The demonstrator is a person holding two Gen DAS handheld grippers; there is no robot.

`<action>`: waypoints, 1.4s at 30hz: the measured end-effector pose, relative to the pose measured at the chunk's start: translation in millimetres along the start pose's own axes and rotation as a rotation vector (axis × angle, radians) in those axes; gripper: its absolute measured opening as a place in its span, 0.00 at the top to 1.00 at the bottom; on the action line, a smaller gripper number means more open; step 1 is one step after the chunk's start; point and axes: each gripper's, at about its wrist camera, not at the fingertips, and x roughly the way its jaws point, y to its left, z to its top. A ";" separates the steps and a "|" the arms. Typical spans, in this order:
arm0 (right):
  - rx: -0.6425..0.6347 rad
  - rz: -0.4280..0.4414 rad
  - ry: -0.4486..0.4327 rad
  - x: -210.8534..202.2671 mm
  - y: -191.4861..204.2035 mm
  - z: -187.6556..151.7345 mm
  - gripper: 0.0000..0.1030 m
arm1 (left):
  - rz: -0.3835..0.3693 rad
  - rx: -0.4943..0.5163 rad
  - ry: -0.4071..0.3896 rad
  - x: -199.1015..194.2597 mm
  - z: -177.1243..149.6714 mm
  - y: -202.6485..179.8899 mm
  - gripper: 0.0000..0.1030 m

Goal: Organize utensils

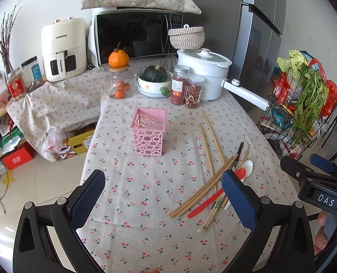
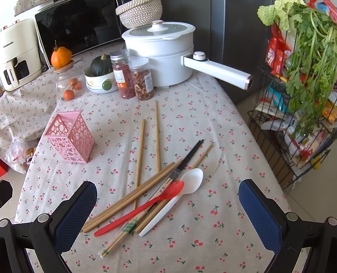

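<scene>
A pink perforated utensil holder (image 1: 149,132) (image 2: 69,135) stands upright and empty on the cherry-print tablecloth. To its right lies a loose pile: a red plastic spoon (image 2: 143,207) (image 1: 213,195), a white plastic spoon (image 2: 177,198) (image 1: 246,166), several bamboo chopsticks (image 2: 132,202) (image 1: 198,193), a black pair (image 2: 188,157) and a paper-banded pair (image 2: 123,234). Two long chopsticks (image 2: 157,134) (image 1: 211,134) lie apart, farther back. My left gripper (image 1: 163,188) is open above the table's near part, left of the pile. My right gripper (image 2: 168,204) is open, hovering over the pile, holding nothing.
At the table's back stand a white electric pot (image 2: 159,45) with a long handle (image 2: 218,70), two jars (image 2: 134,77), a bowl with a squash (image 2: 100,72), a glass jar with oranges (image 2: 66,79) and a microwave (image 1: 136,36). A wire rack of greens (image 2: 304,79) stands right of the table.
</scene>
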 end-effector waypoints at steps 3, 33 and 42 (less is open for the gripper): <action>0.004 0.002 0.006 1.8 -1.5 0.2 0.01 | 0.001 0.005 0.004 0.6 -1.0 -0.5 0.00; 0.319 0.113 0.344 125.7 -124.3 -11.5 0.30 | -0.325 0.221 0.503 217.9 7.8 -119.7 0.85; 0.317 0.131 0.351 141.0 -129.1 -3.4 0.30 | -0.266 0.284 0.573 260.3 6.3 -142.3 0.89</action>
